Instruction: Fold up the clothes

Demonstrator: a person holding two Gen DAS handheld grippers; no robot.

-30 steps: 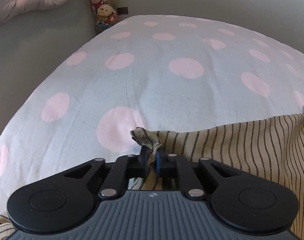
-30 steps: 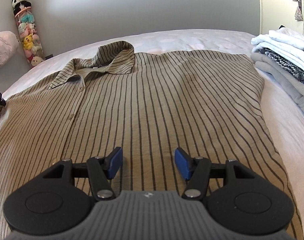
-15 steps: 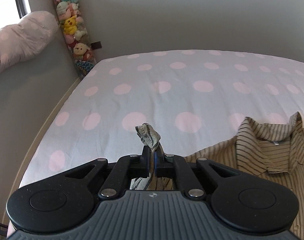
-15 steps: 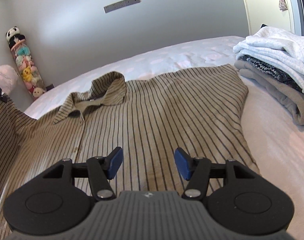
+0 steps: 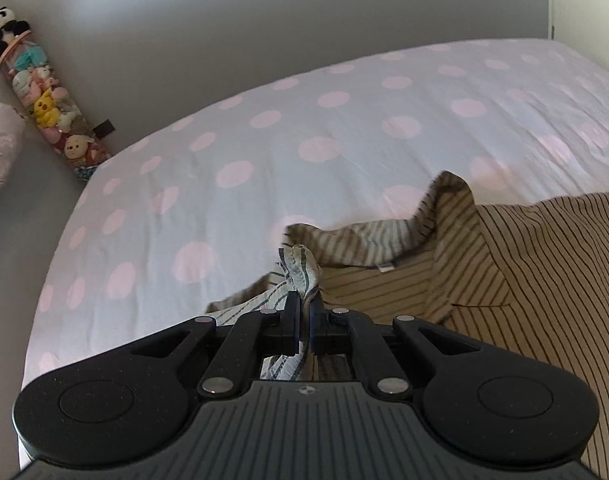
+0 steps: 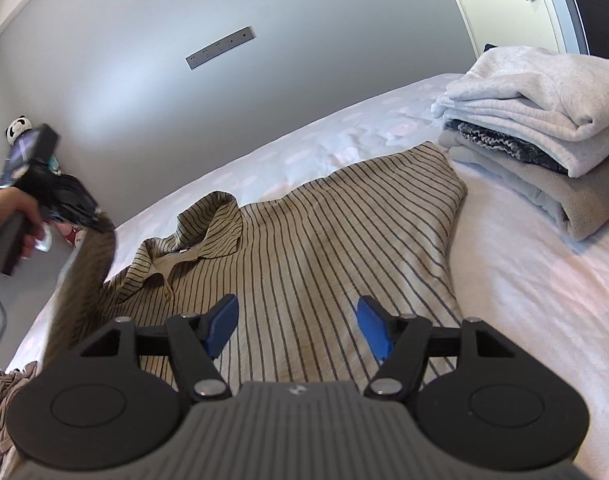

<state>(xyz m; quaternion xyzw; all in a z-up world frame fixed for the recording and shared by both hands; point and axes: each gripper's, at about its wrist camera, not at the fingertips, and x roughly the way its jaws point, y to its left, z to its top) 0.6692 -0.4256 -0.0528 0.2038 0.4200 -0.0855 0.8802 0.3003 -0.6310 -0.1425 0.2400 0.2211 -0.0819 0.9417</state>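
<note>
A: Where was the striped shirt (image 6: 328, 240) just then?

B: Flat on the polka-dot bed sheet (image 5: 224, 152), collar (image 5: 388, 240) toward the wall, front up. I'd got one sleeve (image 6: 84, 276) lifted off the bed; it hung in a strip from the left gripper (image 5: 303, 316), w/ the cuff end poking out past the tips.

A: So the left was clamped?

B: Yes, fingers together on the sleeve cloth, nothing slack at the pinch. In the right wrist view you saw a hand (image 6: 12, 216) holding that gripper up, left of the collar. My guess: the sleeve was held high so it could be laid across the shirt body w/o dragging the rest.

A: And the right gripper (image 6: 300, 330)?

B: Fingers apart, just been opening wider, nothing between them. It hovered over the lower middle of the shirt, pointing up the stripes. Prob. there to pin the body or smooth it while the sleeve came over; can't say for sure.

A: Anything nearby to mind?

B: Stack of folded clothes (image 6: 544, 132) on the bed just beside the shirt's far shoulder, approx. touching, can't tell. Tube of plush toys (image 5: 44, 96) stood in the corner, well apart.
</note>
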